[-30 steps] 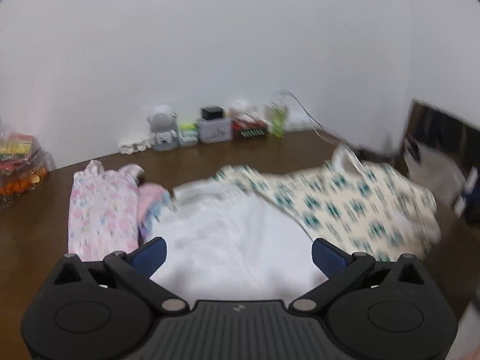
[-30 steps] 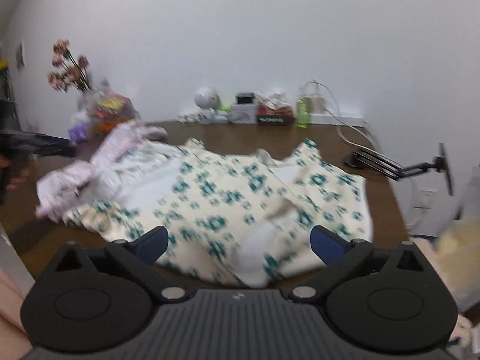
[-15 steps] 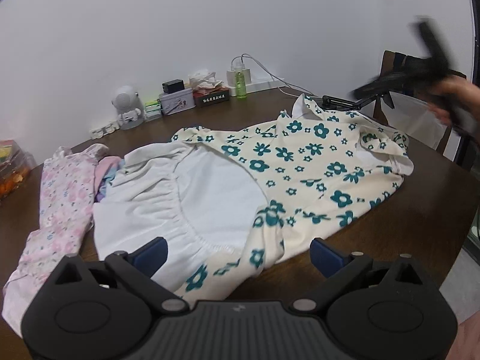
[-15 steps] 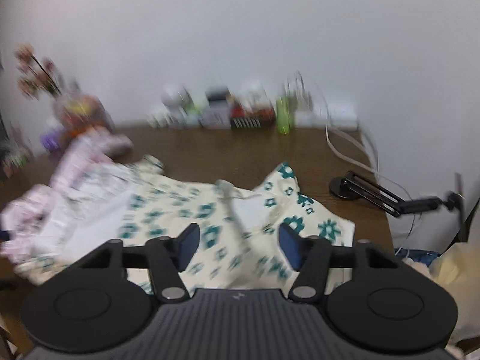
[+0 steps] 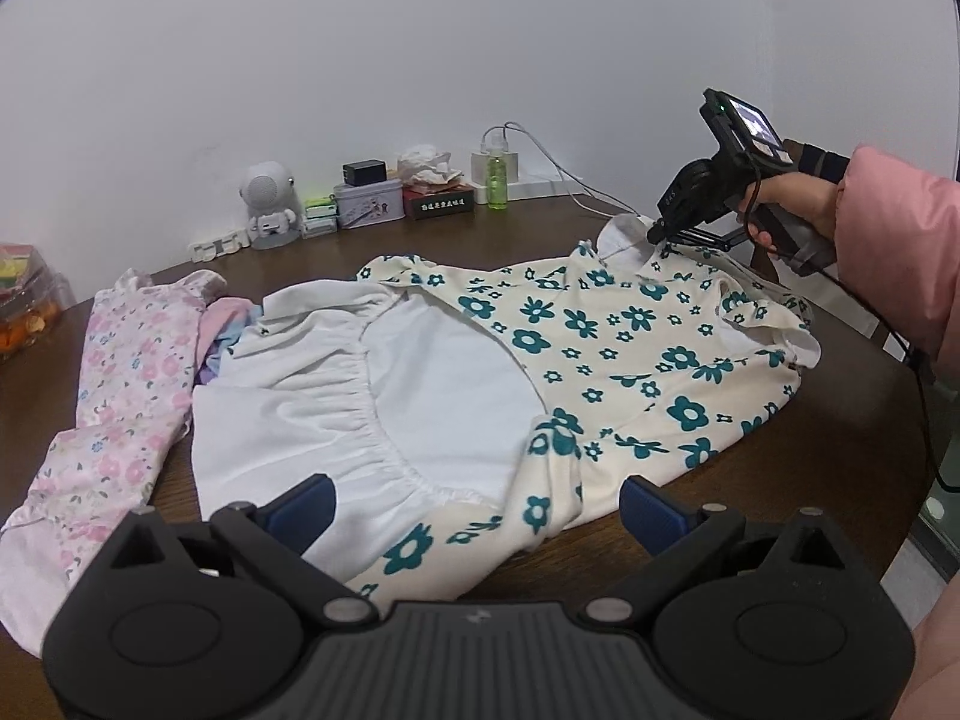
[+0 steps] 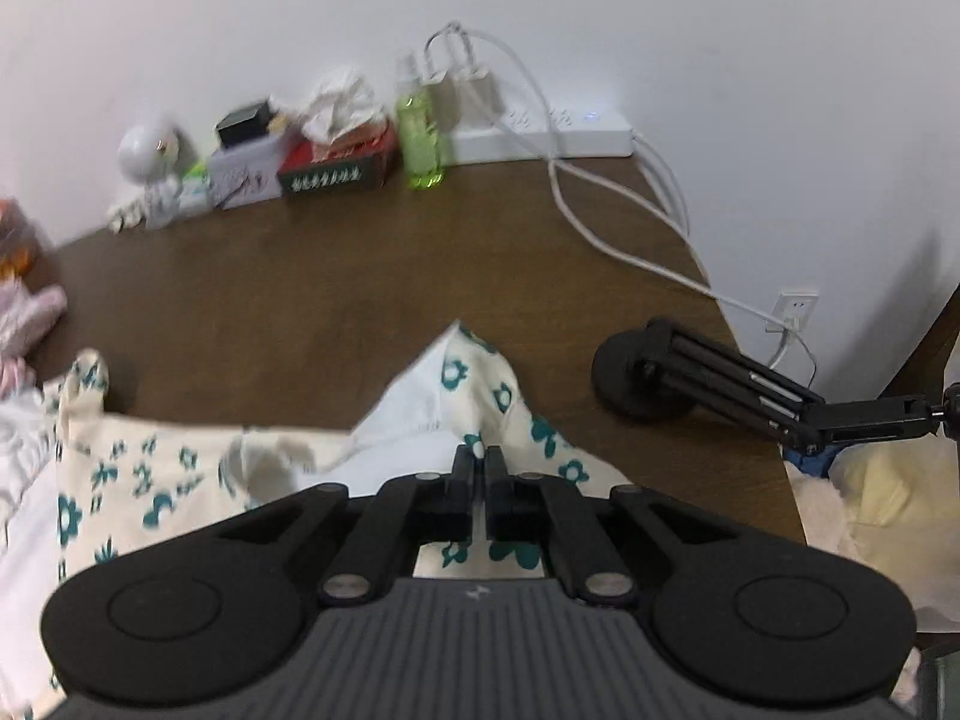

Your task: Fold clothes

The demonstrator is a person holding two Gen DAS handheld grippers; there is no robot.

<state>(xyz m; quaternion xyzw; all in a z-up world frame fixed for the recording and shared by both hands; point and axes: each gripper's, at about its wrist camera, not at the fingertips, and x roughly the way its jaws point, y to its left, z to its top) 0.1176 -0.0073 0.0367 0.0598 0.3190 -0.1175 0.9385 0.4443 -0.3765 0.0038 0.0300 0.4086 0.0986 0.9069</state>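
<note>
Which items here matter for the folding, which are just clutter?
Job: floral dress, right gripper shut on its collar, left gripper open, pink floral garment.
Clutter: green bottle, tissue box, power strip, lamp arm.

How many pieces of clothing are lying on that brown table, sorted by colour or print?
Cream dress with teal flowers: 1
Pink floral garment: 1
Plain pink piece, mostly hidden: 1
Light blue piece, mostly hidden: 1
Total: 4 that I can tell apart; the two hidden ones could belong together.
</note>
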